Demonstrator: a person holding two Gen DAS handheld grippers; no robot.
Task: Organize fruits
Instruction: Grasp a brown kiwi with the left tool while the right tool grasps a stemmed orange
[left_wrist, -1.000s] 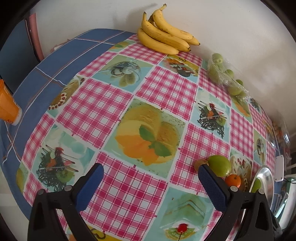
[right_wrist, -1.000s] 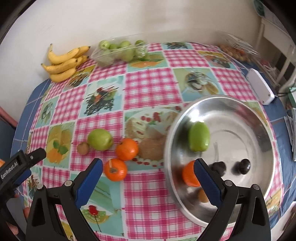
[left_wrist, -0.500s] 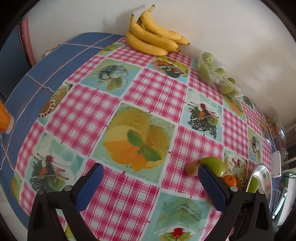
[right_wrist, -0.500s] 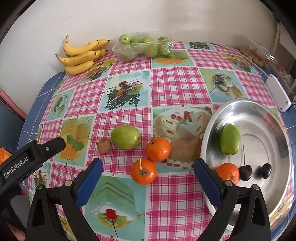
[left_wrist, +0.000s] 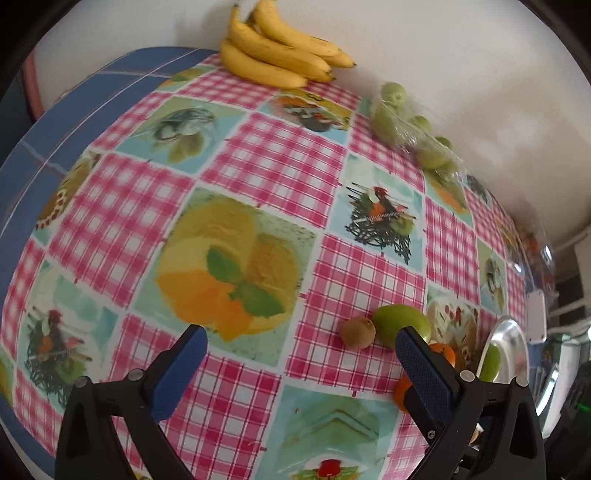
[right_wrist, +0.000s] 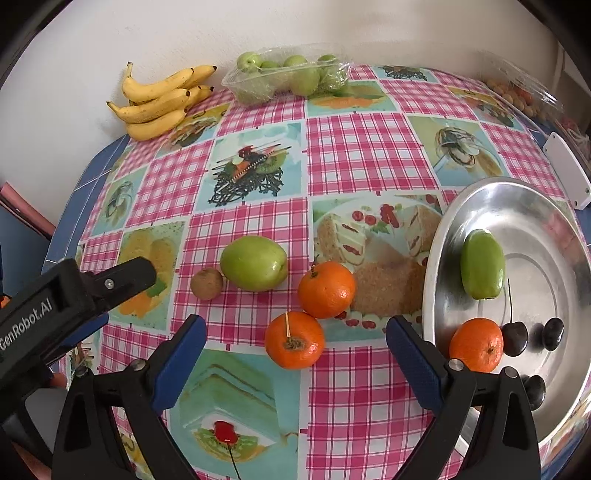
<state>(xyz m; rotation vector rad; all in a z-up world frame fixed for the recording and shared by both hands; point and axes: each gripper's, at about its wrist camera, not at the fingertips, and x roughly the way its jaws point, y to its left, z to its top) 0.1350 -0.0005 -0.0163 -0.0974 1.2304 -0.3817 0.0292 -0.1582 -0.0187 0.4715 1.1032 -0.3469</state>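
Right hand-held gripper (right_wrist: 293, 341) hangs wide open above the tabletop (right_wrist: 369, 155), holding nothing. A tangerine with a stem stick (right_wrist: 294, 339) sits between its fingers, low in view. Second tangerine (right_wrist: 326, 289) is just beyond, touching or nearly touching the first. Green fruit (right_wrist: 254, 263) lies left of that, with a small brown kiwi (right_wrist: 207, 283) just beside it.

Metal bowl (right_wrist: 436, 258) is on the right side of the tabletop. Inside: green fruit (right_wrist: 482, 264), tangerine (right_wrist: 476, 345), dark cherries (right_wrist: 515, 338).

Left hand-held gripper (left_wrist: 301, 347) is also wide open and empty, over the checked cloth, left of the loose fruit. From its camera the kiwi (left_wrist: 357, 333) and green fruit (left_wrist: 400, 325) sit just by the right finger.

Bananas (right_wrist: 162, 101) and a clear tray of green fruit (right_wrist: 288, 77) rest by the wall at the back. White box (right_wrist: 567, 175) is near the bowl's far edge.
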